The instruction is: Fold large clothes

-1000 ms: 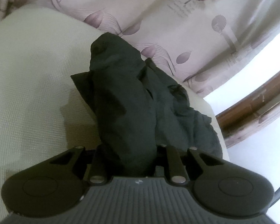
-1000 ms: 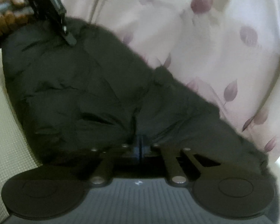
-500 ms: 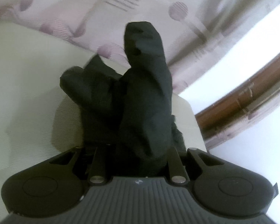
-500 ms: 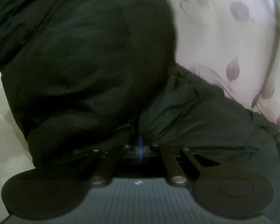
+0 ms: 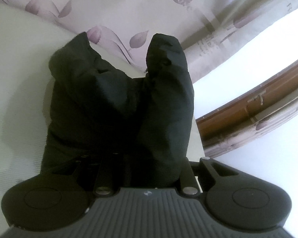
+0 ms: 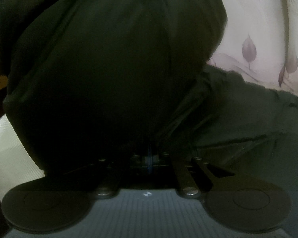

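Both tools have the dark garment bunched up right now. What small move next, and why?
Probably draw the two tools apart to spread it. The dark garment bulges in two lumps over the left tool and balloons over the right tool, above the pale surface, with no flat edge to fold.

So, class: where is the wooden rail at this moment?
The wooden rail shows only in the left wrist view, at the right side, running diagonally beside the floral curtain and to the right of the dark garment.

Garment point(image 5: 119, 107) bunched on the bed point(image 5: 17, 83) ahead of left tool point(image 5: 145, 170), curtain point(image 5: 141, 10) behind it.
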A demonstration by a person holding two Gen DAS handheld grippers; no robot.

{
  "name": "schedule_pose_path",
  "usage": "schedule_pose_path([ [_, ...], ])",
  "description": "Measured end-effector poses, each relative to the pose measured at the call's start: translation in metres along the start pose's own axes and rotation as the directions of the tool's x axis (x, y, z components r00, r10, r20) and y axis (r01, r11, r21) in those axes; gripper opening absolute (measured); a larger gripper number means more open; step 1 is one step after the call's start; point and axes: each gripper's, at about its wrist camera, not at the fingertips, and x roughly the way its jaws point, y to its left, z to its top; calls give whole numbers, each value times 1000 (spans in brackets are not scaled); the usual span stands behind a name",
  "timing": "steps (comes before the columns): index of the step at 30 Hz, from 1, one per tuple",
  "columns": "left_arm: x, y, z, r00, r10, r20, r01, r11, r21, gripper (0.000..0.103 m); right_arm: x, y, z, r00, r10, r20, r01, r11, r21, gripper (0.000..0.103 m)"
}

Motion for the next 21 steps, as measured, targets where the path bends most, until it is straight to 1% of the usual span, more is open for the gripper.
schedule_pose_path([
  [2, 4, 2, -2, 1000, -9, -5, 9, 1000, -4, 23, -2, -2, 0, 1000, 15, 2, -15, 999, 29, 3],
  [5, 7, 6, -6, 999, -37, -6, 37, 999, -7, 25, -6, -14, -2, 998, 61, 18, -62, 993, 102, 3],
  [7, 11, 10, -9, 997, -73, -8, 73, 997, -6, 30, -10, -22, -5, 995, 94, 31, -98, 981, 165, 3],
  [9, 14, 11, -12, 996, -91, -4, 91, 996, 13, 32, -16, -31, -8, 991, 124, 51, -133, 966, 220, 3],
  [10, 15, 13, -14, 994, -111, -1, 111, 994, 22, 37, -19, -33, -10, 989, 136, 58, -146, 961, 236, 3],
  [12, 17, 19, -17, 988, -156, 8, 156, 988, 5, 41, -24, -39, -13, 985, 158, 66, -170, 948, 270, 3],
  [14, 18, 23, -22, 983, -182, 27, 181, 983, 10, 45, -33, -45, -15, 984, 163, 79, -179, 937, 300, 5],
  [17, 20, 25, -29, 977, -203, 59, 202, 979, 26, 48, -57, -52, -19, 982, 143, 121, -176, 928, 329, 12],
  [18, 21, 24, -32, 976, -209, 66, 207, 977, 42, 51, -68, -56, -20, 981, 126, 147, -169, 926, 337, 19],
  [19, 21, 24, -35, 973, -218, 73, 215, 975, 57, 54, -77, -61, -20, 979, 109, 170, -164, 923, 349, 31],
  [20, 22, 23, -38, 971, -223, 81, 218, 974, 68, 55, -83, -66, -20, 977, 101, 187, -165, 917, 364, 37],
  [21, 24, 21, -41, 971, -223, 88, 215, 973, 89, 58, -90, -73, -19, 974, 99, 205, -173, 907, 383, 49],
])
